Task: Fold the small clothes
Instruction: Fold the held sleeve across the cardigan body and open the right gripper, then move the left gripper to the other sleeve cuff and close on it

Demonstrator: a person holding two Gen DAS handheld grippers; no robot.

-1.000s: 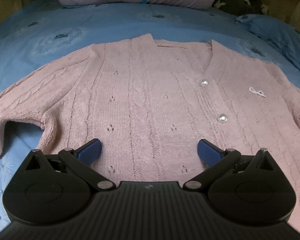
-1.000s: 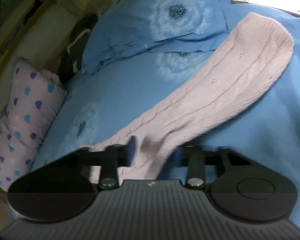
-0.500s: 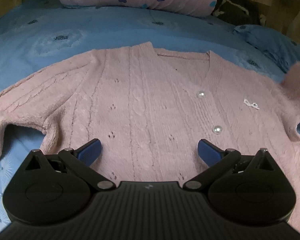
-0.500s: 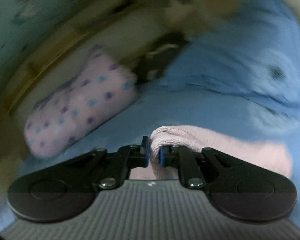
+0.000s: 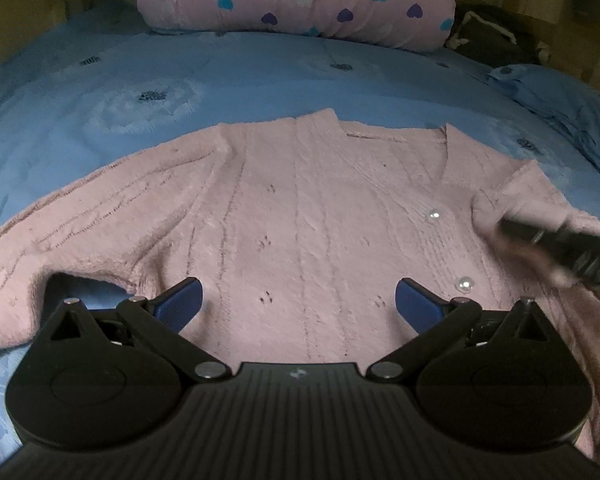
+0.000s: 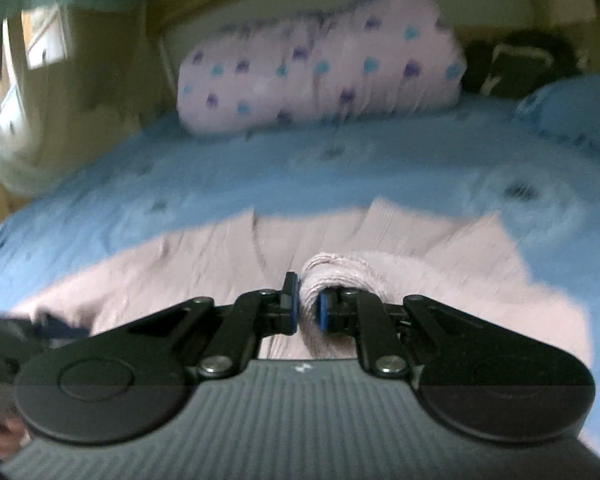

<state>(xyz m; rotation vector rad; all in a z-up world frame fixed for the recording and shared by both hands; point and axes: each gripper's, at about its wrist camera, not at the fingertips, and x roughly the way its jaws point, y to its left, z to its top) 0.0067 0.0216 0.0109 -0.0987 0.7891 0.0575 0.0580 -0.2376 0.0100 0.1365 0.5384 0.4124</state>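
A pink knitted cardigan [image 5: 300, 208] lies flat, front up, on the blue bedsheet [image 5: 260, 76], with pearl buttons [image 5: 434, 215] down its placket. My left gripper [image 5: 298, 296] hovers open just above its lower front, nothing between the blue pads. My right gripper [image 6: 308, 308] is shut on the cuff of the right-hand sleeve [image 6: 340, 268]. In the left wrist view the right gripper [image 5: 500, 226] comes in from the right, blurred, and holds that sleeve [image 5: 520, 192] folded in over the cardigan's chest. The other sleeve [image 5: 60, 240] lies spread out to the left.
A pink pillow with hearts [image 5: 292, 0] lies at the head of the bed. A blue pillow [image 5: 560, 92] and a dark bundle [image 5: 492, 40] sit at the far right. Walls close in behind and to the left. A hand [image 6: 4, 436] shows at the right wrist view's lower left.
My right gripper closed on the sleeve cuff, rolled level and swept it leftward from the open bed onto the cardigan's chest. The left gripper stayed open and almost still.
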